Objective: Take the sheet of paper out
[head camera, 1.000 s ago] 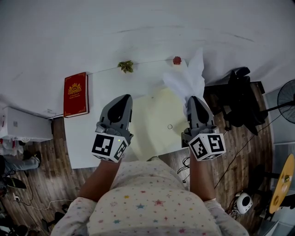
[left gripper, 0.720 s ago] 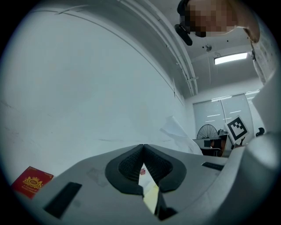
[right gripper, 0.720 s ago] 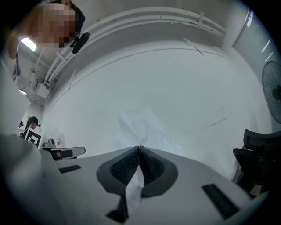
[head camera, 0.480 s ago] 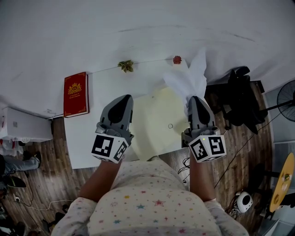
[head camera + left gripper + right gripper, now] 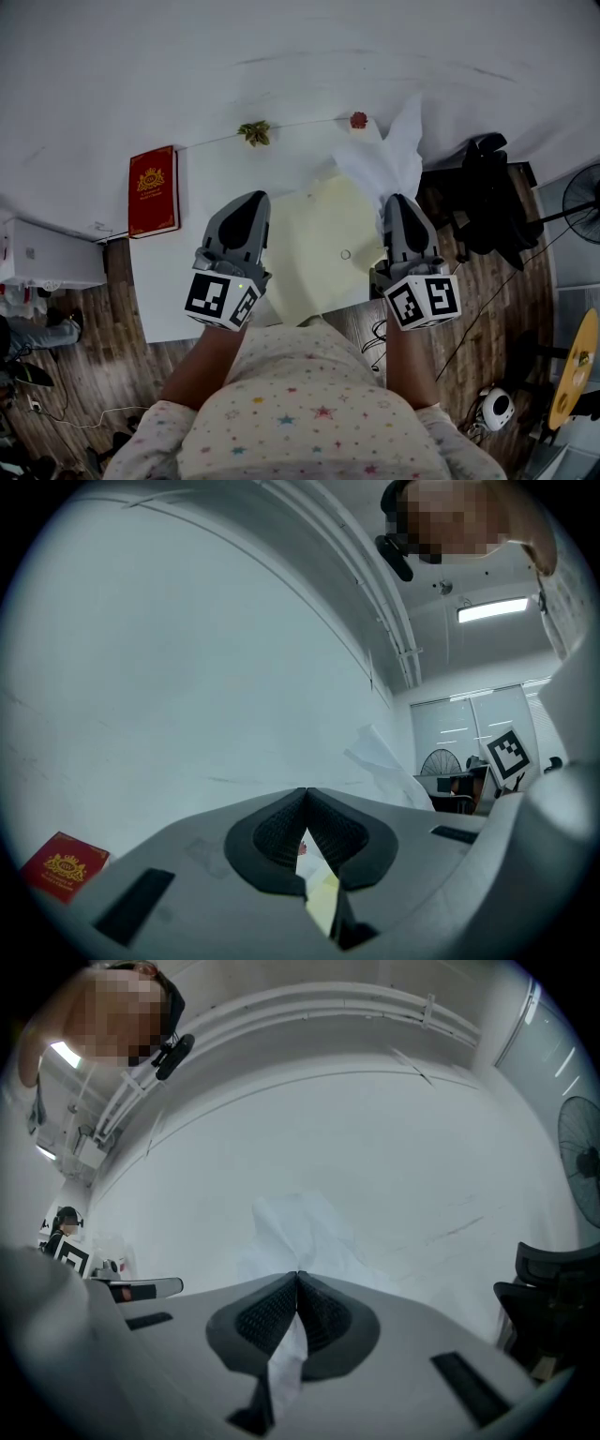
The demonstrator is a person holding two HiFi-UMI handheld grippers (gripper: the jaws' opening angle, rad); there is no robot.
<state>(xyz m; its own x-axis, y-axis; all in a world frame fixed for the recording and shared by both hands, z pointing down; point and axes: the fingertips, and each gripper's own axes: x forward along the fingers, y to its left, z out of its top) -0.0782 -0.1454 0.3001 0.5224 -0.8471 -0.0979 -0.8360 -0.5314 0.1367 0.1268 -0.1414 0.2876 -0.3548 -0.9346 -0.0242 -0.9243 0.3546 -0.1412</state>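
A white sheet of paper [image 5: 389,164] stands crumpled in the air above the table's right edge, and my right gripper [image 5: 394,199] is shut on its lower end. In the right gripper view the paper [image 5: 300,1232] fans out beyond the closed right gripper [image 5: 297,1277], with a strip running back between the fingers. A pale yellow envelope [image 5: 323,244] lies flat on the white table [image 5: 206,187] between both grippers. My left gripper [image 5: 248,199] hovers at the envelope's left side. In its own view the left gripper [image 5: 306,794] is shut, with nothing seen clamped.
A red book [image 5: 154,190] lies at the table's left edge. A green sprig [image 5: 254,133] and a small red flower [image 5: 359,120] sit along the far edge. A black chair [image 5: 483,187] and a fan [image 5: 583,202] stand to the right.
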